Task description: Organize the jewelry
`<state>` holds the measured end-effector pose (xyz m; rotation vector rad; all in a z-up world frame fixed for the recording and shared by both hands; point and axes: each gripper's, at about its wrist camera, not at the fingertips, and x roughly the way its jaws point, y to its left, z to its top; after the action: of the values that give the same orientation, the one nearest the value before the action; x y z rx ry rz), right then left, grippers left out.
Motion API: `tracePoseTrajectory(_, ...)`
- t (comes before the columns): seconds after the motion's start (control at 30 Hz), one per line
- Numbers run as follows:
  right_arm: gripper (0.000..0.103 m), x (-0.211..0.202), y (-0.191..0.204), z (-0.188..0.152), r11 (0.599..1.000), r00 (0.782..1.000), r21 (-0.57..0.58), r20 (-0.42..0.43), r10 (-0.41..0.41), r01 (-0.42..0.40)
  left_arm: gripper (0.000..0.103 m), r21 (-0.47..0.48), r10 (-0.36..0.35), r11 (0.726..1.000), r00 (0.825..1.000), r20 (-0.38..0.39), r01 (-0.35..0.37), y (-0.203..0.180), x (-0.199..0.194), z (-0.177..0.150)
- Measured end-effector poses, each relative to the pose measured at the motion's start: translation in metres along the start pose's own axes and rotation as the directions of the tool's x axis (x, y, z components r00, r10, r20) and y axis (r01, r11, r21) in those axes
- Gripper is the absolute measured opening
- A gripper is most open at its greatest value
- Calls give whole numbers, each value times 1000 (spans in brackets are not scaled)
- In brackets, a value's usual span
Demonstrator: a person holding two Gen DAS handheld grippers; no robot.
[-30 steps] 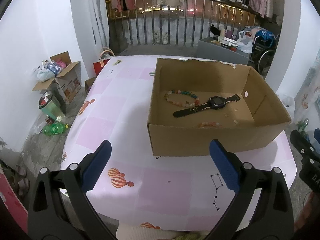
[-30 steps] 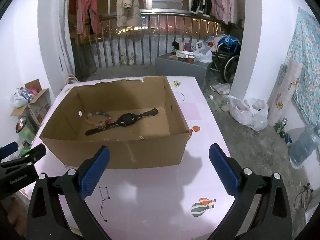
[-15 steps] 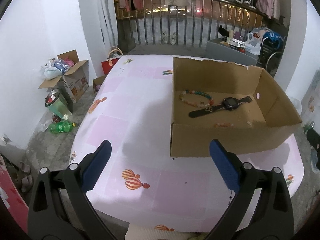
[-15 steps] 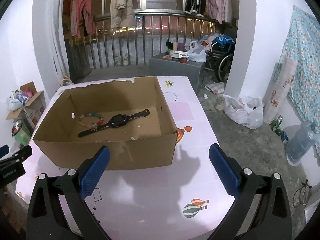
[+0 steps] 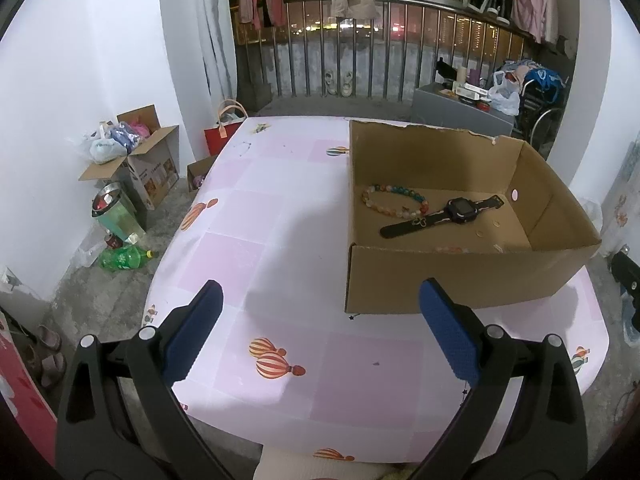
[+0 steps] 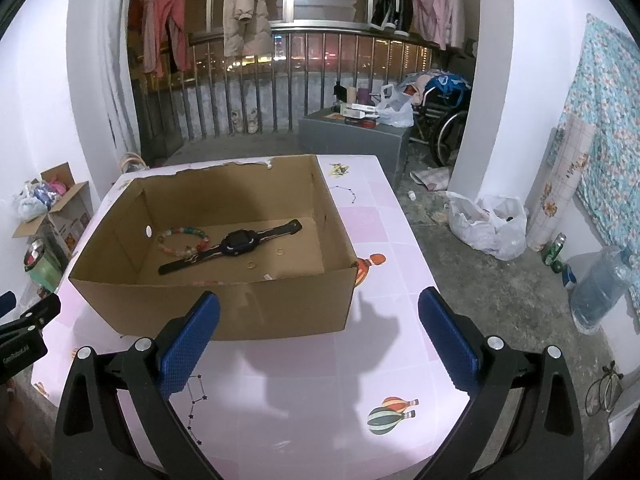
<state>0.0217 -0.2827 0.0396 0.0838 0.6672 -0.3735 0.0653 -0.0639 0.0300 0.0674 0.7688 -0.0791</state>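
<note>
Retreat of both grippers from the cardboard box (image 5: 460,276) is evident: over the last second the box has shrunk in each view and slid right in the left view. Bead bracelet (image 5: 394,200), watch (image 5: 448,216) and 2 small rings (image 6: 264,258) lie inside, suggesting completion. Left gripper (image 5: 320,336) and right gripper (image 6: 320,332) are spread wide, empty, touching nothing, above the table (image 5: 248,240).

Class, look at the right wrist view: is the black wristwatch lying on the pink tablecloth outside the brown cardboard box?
No, the black wristwatch lies on the floor of the brown cardboard box, beside a multicoloured bead bracelet.
</note>
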Motion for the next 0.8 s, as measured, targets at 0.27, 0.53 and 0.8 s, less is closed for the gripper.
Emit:
tracePoseTrajectory(0.27,97,0,0,0,1000,1000,0,1,-1,1,95,5,-2,1000,1000,-2,2,0,0,1)
tracePoseTrajectory(0.53,97,0,1,0,1000,1000,1,0,0,0,95,0,-5,1000,1000,-11,5,0,1,1)
tracePoseTrajectory(0.8,97,-1,2,0,1000,1000,-2,-5,2,-2,95,2,-5,1000,1000,-18,5,0,1,0)
